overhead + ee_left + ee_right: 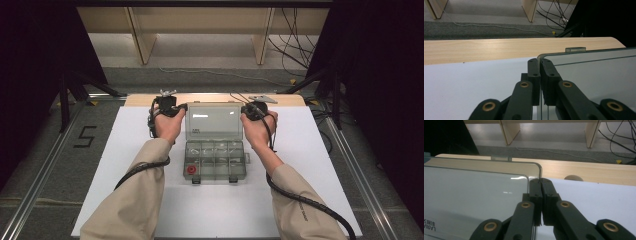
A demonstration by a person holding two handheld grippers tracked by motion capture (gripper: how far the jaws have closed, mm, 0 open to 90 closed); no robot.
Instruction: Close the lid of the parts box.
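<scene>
Standing raised at the middle of the bench (125,165), the clear lid (214,120) was pinched at its left edge by the left hand-held gripper (540,65) and at its right edge by the right hand-held gripper (540,185).

Clear lid (214,119) over grey organizer box (215,167), red piece (192,170) inside; white desk (150,200), beige sleeves (131,210)

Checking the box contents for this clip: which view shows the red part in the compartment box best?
The high view: the red part sits in the box's front-left compartment. Both gripper views show just the clear lid clamped at its edges.
</scene>
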